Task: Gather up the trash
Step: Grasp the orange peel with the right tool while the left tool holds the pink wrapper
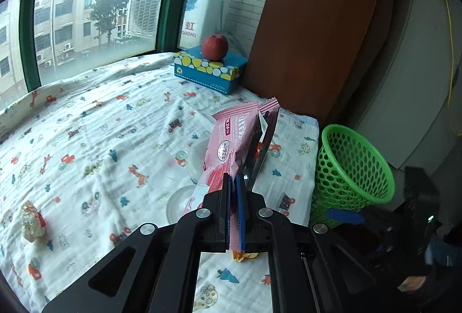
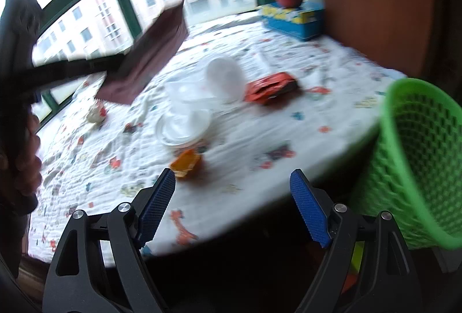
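Note:
My left gripper [image 1: 234, 183] is shut on a pink snack wrapper [image 1: 228, 145] and holds it up above the patterned cloth; in the right wrist view the wrapper [image 2: 150, 56] shows dark and blurred at the upper left. A green mesh bin [image 1: 346, 171] stands at the table's right edge, right of the wrapper; it also shows in the right wrist view [image 2: 415, 157]. My right gripper [image 2: 231, 197] is open and empty near the table's front edge, left of the bin. On the cloth lie clear plastic cups [image 2: 202, 99], an orange-red wrapper [image 2: 271, 87], a small orange piece [image 2: 184, 162] and a crumpled wrapper [image 1: 31, 220].
A blue tissue box [image 1: 210, 70] with a red apple [image 1: 215, 46] on it stands at the far right corner by the window. A brown wooden panel [image 1: 311, 24] rises behind the bin. The cloth-covered table [image 1: 86, 139] stretches left to the window.

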